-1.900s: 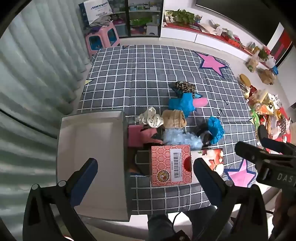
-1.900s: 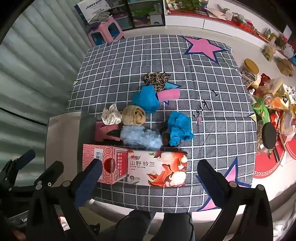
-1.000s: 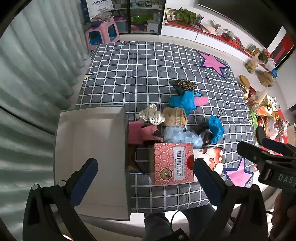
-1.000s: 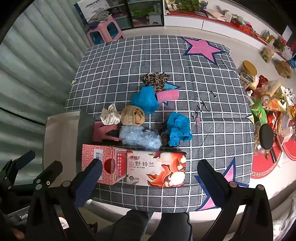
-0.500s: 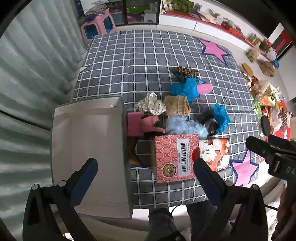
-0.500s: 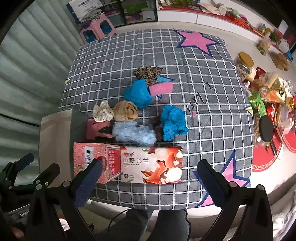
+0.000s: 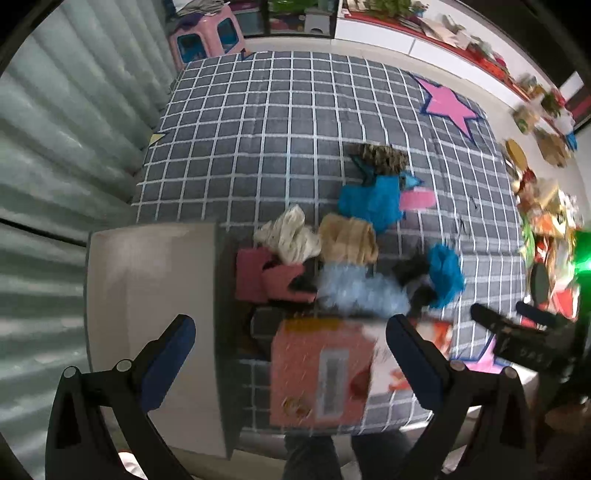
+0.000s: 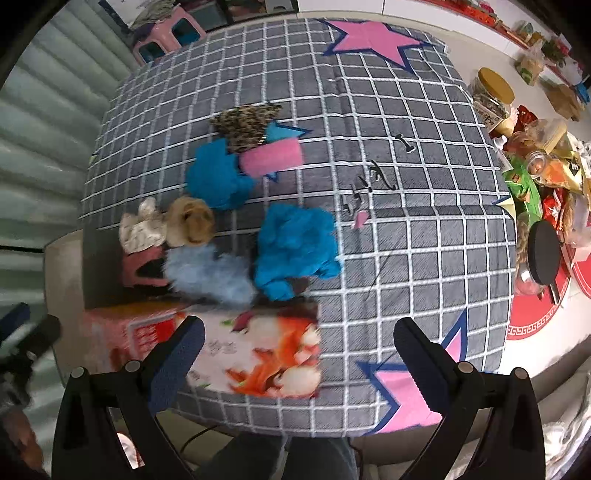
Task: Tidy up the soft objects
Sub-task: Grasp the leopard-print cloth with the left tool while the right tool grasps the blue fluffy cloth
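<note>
Soft items lie bunched on the grey checked cloth [image 8: 406, 240]: a leopard-print piece [image 8: 245, 122], a pink roll [image 8: 271, 159], two bright blue pieces [image 8: 218, 177] [image 8: 295, 251], a tan roll [image 8: 190, 221], a cream spotted piece [image 8: 140, 229], a light blue fluffy piece [image 8: 207, 273] and a pink piece [image 8: 138, 267]. An open white box [image 7: 147, 295] stands left of them. A red patterned carton [image 7: 321, 373] lies in front. My left gripper [image 7: 290, 343] is open above the carton. My right gripper [image 8: 299, 343] is open above the carton's right end [image 8: 258, 354].
Jars, snack packs and a black lid [image 8: 545, 254] crowd the floor on the right. A pink stool [image 7: 205, 33] and shelves stand beyond the table. Corrugated wall [image 7: 55, 147] runs along the left. My knees show under the near edge.
Both grippers have moved forward and down toward the pile, so the items look larger. Both views are motion-blurred now. Nothing was picked up.
</note>
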Tool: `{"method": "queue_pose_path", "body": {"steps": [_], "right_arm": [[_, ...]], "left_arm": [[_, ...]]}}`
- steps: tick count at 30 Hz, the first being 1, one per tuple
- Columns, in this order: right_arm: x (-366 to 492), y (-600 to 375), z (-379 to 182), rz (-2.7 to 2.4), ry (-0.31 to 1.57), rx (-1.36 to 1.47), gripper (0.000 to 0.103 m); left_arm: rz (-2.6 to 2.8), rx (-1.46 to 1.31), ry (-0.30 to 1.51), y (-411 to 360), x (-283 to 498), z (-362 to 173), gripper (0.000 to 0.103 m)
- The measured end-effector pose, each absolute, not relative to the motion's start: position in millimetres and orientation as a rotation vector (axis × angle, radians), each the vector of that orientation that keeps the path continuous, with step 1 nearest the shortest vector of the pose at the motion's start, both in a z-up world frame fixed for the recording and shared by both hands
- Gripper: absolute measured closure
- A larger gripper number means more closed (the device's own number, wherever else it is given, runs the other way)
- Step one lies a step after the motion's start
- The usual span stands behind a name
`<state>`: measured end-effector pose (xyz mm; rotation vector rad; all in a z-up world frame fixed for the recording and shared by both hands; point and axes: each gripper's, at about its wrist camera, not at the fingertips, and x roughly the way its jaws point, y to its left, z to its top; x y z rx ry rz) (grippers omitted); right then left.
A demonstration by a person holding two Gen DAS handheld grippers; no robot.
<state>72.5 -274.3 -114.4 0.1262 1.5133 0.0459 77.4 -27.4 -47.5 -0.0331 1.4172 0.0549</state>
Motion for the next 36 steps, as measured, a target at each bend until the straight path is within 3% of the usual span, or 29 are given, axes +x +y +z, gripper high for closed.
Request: {"method": "queue_pose_path", "body": {"steps": [22,30,36], "right_arm": [[138.8,-301.7,-193.6,0.111,1.628,0.288,0.000],[144.0,-283.3,-226.5,0.119,1.662,0.126,0.000],[139.5,-335.0,-222.3,-0.016,1.622,0.062,0.000]], "left_arm": [[0.083,-0.081,1.517,-90.3,264.3,-155.7,0.000],[0.117,-0.011,1.616,-92.0,287.9,-219.1,0.000],[0.121,-0.016,1.648,-79.5,288.0,-235.7,0.000]]}}
